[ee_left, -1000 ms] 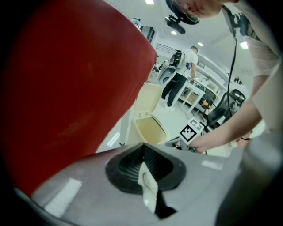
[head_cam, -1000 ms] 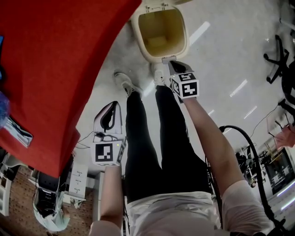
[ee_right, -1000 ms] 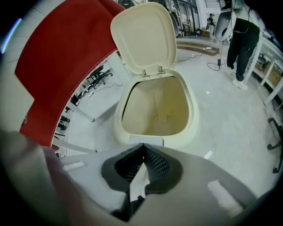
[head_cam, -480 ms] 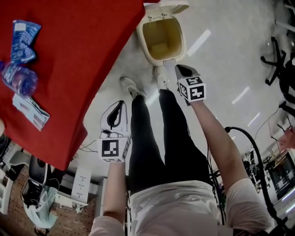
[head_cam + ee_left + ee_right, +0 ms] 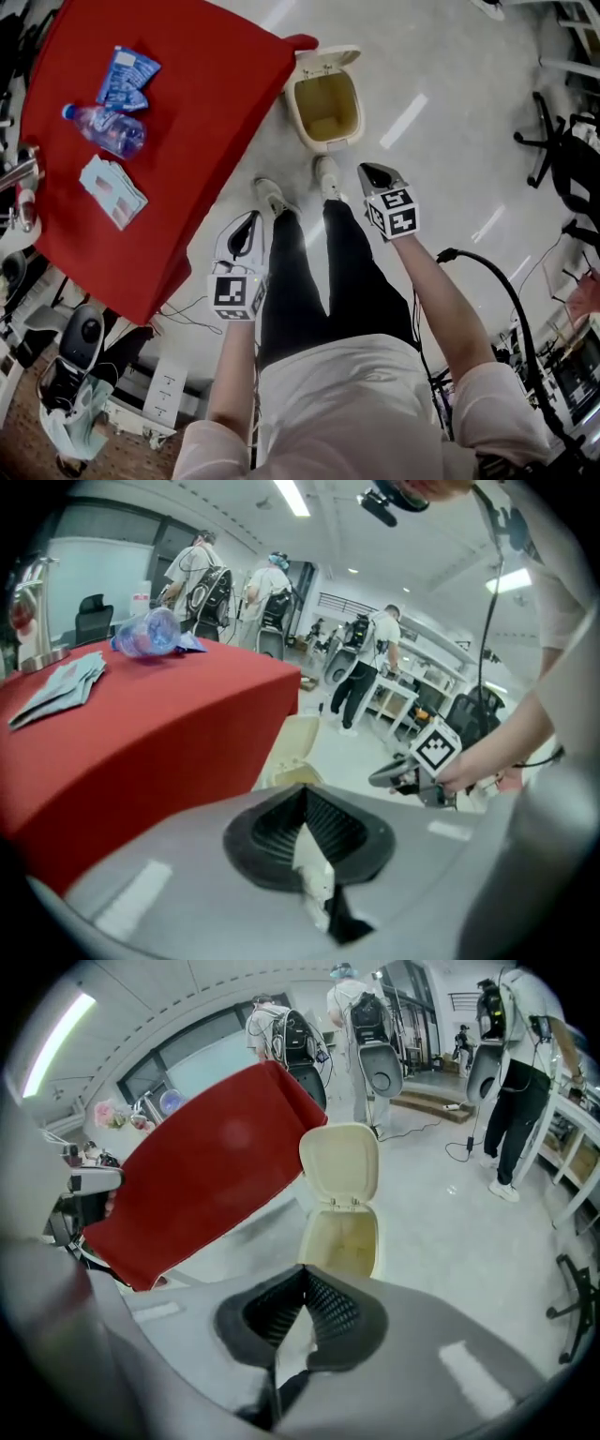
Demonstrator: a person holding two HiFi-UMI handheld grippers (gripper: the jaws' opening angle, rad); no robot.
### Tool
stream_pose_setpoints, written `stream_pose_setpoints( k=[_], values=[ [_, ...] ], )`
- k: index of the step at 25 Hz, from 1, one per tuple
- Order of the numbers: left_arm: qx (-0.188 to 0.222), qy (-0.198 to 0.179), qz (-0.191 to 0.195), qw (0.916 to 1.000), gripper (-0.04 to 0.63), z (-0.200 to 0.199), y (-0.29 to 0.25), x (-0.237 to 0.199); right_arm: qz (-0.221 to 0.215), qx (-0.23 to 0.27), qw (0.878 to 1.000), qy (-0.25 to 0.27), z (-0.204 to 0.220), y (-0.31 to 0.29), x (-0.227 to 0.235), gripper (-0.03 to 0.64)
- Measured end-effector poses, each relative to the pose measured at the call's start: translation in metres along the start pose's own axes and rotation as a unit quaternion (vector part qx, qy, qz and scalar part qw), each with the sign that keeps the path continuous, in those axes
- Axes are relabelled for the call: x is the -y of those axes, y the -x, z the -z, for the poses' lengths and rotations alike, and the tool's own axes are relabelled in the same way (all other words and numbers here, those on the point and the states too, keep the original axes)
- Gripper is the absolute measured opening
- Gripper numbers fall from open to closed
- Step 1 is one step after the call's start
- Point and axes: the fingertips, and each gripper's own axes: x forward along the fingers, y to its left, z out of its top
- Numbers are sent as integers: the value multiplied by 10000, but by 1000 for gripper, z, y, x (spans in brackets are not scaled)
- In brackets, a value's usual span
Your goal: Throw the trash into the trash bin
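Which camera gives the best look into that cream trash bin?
The head view: it looks straight down into the open trash bin. The right gripper view shows it slantwise, base hidden; the left gripper view catches only its edge.

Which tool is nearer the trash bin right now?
Right. The right tool hangs just short of the open trash bin; the left tool is farther back, beside the red table.

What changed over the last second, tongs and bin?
Both tongs rose: the right tongs lifted away from the rim of the open cream plastic trash bin, the left tongs came up beside the red-clothed table. Nothing grabbed or released. Both stay shut and empty; bin lid open.
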Motion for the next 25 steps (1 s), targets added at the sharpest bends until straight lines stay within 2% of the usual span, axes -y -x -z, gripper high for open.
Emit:
stream_pose_setpoints(
  k=[5,9,17,25],
  values=[
    [101,79,50,9999,5,-30,29,15,18,288,9995,-129,-26,55,-20,1],
    [181,-45,94,9998,5,-54,58,24,-43,564,9984,-79,-54,98,-42,0],
    [243,-235,102,9994,5,-89,93,18,-70,861,9953,449,-91,165,-80,0],
    [647,-435,226,9967,5,-146,132,21,-175,1518,9843,886,-141,231,-108,1]
  ],
)
